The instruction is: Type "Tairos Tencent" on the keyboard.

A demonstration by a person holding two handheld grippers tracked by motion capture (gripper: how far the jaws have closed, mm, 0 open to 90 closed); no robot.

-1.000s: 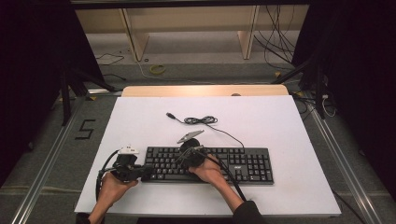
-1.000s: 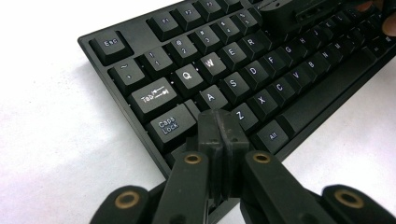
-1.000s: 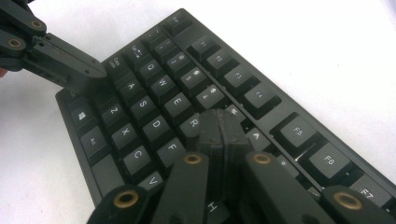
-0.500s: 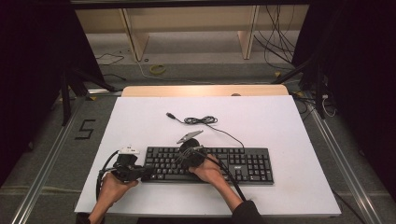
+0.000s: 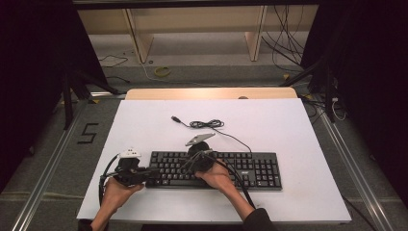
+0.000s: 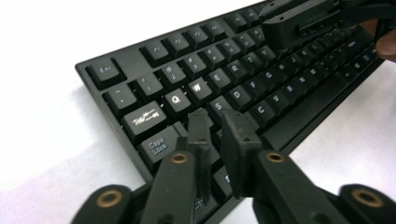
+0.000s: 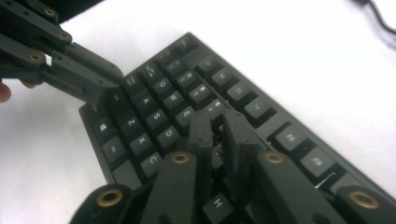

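A black keyboard [image 5: 240, 169] lies across the near half of the white table [image 5: 288, 125]. My left gripper [image 5: 153, 172] reaches in from the keyboard's left end. In the left gripper view its tips [image 6: 217, 119] hover over the A and S keys of the keyboard [image 6: 154, 51], a narrow gap between them and nothing in it. My right gripper [image 5: 186, 167] points left over the letter keys. In the right gripper view its tips [image 7: 218, 122] stand slightly apart above the middle rows of the keyboard [image 7: 140, 140]. Both pairs of jaws have just been opening.
The keyboard's coiled cable [image 5: 207, 124] and its USB plug [image 5: 175, 118] lie on the table behind the keyboard. A wooden strip [image 5: 211, 93] runs along the table's far edge. Loose cables and shelf legs are on the floor beyond.
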